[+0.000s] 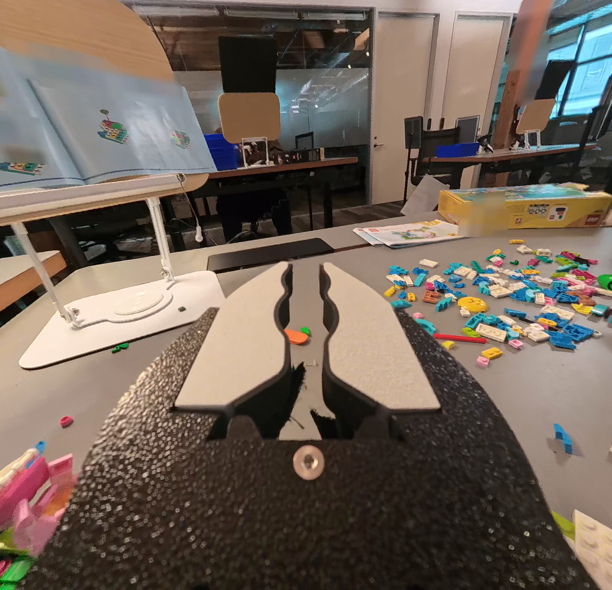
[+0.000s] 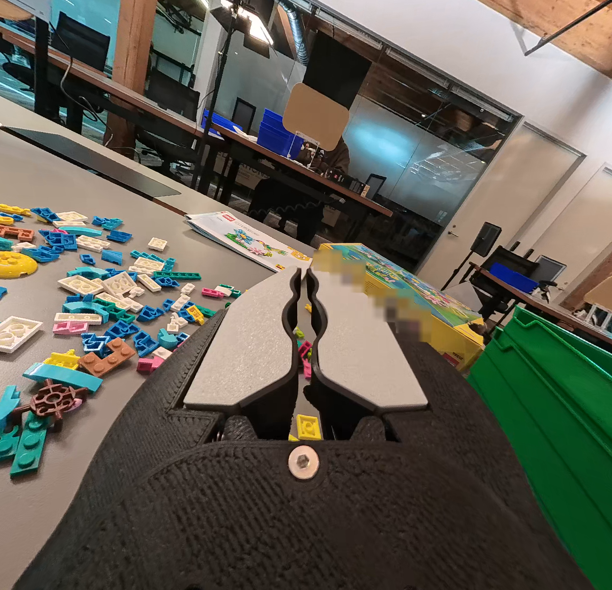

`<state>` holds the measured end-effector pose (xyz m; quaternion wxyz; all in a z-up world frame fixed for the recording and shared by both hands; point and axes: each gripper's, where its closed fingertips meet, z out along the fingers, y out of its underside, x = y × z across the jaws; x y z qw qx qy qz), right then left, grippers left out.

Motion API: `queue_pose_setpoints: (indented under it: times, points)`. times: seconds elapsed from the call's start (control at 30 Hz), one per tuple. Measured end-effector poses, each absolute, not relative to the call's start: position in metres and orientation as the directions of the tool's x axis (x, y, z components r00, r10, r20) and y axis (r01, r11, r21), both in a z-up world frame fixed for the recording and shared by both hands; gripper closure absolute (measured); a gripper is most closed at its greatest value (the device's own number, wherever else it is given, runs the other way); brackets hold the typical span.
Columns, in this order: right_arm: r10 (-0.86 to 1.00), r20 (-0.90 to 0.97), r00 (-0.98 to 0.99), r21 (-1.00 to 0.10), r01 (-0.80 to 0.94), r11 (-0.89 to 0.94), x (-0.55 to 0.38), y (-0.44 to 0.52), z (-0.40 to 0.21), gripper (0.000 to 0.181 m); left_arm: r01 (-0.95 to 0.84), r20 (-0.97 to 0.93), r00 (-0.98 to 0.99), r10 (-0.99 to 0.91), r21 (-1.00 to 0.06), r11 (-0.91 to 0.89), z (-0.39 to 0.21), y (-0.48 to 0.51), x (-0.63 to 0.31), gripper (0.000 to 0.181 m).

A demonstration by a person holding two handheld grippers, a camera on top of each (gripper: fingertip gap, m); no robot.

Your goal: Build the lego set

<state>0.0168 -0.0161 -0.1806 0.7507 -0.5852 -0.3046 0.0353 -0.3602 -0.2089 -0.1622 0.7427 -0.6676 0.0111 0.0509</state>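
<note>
Left gripper (image 1: 305, 269) jaws slightly apart, empty, with the orange carrot piece (image 1: 295, 336) on the table in the gap below. Right gripper (image 2: 304, 273) jaws nearly shut, holding nothing. Loose bricks (image 1: 503, 296) lie at 2 o'clock from the left gripper. Likely picking next: check the open manual (image 1: 99, 137) at 10 o'clock, open wider, then descend square.

Two grippers, one yellow set box (image 1: 526, 208) at the desk's far edge, two instruction booklets (image 1: 407, 234) stacked beside it, one open manual (image 1: 99, 137) on one white stand (image 1: 116, 312), perhaps two nested green bins (image 2: 556, 408), loose bricks (image 1: 503, 302) too many to count.
</note>
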Motion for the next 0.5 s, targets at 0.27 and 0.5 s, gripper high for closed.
queue_pose_setpoints:
  times: [0.27,0.5]
  points:
    - [0.423,0.419,0.803,-0.901,0.311,0.302,0.013,-0.016,-0.183,0.179,-0.19,-0.113,0.967,-0.226,-0.916,-0.353,-0.223,-0.174,-0.345,0.16]
    - [0.438,0.426,0.792,-0.899,0.313,0.307,0.01,-0.018,-0.184,0.18,-0.151,0.129,0.935,-0.331,-0.699,-0.699,-0.26,-0.154,-0.343,0.153]
